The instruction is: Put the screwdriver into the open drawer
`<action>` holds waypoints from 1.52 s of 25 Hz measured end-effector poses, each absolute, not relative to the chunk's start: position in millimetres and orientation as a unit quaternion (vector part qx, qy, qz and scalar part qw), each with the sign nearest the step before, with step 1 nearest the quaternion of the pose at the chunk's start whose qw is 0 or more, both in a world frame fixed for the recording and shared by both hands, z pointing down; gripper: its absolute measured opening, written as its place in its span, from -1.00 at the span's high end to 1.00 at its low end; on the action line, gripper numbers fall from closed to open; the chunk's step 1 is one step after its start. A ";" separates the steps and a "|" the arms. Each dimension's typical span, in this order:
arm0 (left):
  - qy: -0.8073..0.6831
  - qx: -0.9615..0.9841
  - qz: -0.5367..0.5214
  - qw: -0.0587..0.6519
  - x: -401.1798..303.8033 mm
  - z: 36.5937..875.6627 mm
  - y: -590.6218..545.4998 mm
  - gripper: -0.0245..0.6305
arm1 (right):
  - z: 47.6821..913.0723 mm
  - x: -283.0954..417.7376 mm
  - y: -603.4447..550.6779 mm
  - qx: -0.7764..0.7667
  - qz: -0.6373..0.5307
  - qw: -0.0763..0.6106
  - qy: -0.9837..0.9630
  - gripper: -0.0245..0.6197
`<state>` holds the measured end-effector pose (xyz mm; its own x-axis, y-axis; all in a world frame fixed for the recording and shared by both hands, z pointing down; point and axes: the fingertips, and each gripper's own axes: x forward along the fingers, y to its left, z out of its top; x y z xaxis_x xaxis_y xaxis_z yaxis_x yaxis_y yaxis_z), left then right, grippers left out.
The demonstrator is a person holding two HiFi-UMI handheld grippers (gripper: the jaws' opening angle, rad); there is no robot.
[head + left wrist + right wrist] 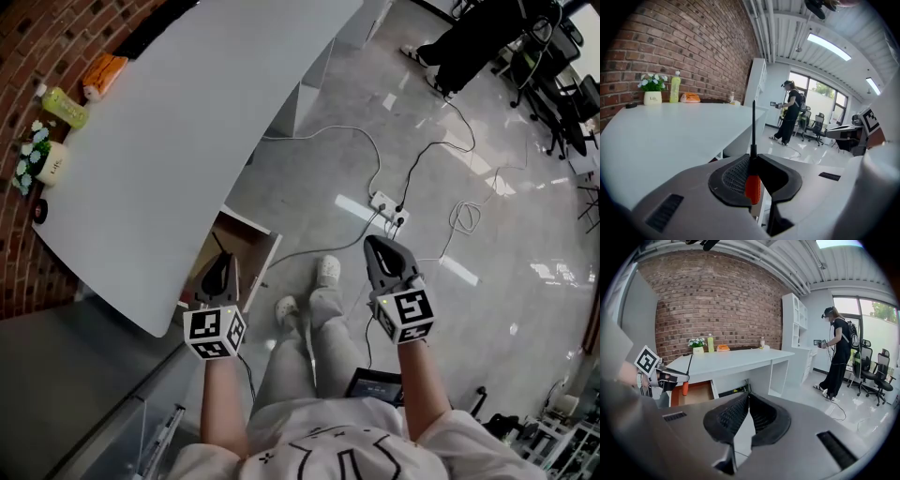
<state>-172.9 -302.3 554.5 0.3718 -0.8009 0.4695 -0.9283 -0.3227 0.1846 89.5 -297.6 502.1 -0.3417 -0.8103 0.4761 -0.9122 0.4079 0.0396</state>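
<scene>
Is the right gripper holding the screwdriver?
No, the right gripper is shut with nothing between its fingers, while the screwdriver is clamped in the left gripper.

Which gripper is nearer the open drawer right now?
Left. The left gripper, holding the screwdriver, is right at the open drawer; the right gripper hangs over the floor, off to the drawer's right.
</scene>
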 end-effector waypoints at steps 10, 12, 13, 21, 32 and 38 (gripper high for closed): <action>-0.535 0.793 0.186 0.226 -175.6 621.8 -309.4 0.74 | 562.0 94.3 -309.8 0.524 0.129 0.233 -0.809 0.85; -0.533 0.792 0.191 0.229 -176.6 634.9 -312.2 0.74 | 573.5 93.1 -312.7 0.520 0.128 0.236 -0.810 0.85; -0.532 0.791 0.193 0.231 -177.2 641.3 -313.9 0.74 | 579.0 92.0 -314.7 0.518 0.127 0.238 -0.812 0.86; -0.520 0.780 0.218 0.271 -181.5 694.9 -318.7 0.74 | 616.4 83.0 -319.6 0.487 0.115 0.255 -0.828 0.85; -0.505 0.757 0.237 0.341 -186.3 753.9 -322.5 0.74 | 657.2 83.6 -309.6 0.481 0.142 0.262 -0.825 0.85; -0.508 0.731 0.243 0.385 -188.6 784.1 -331.9 0.74 | 672.2 85.2 -309.7 0.478 0.154 0.265 -0.823 0.85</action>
<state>-188.6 -331.9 784.1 0.3650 -0.5557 0.7469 -0.9303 -0.1865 0.3159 85.2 -309.7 672.2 -0.4020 -0.7052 0.5840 -0.8686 0.4955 0.0003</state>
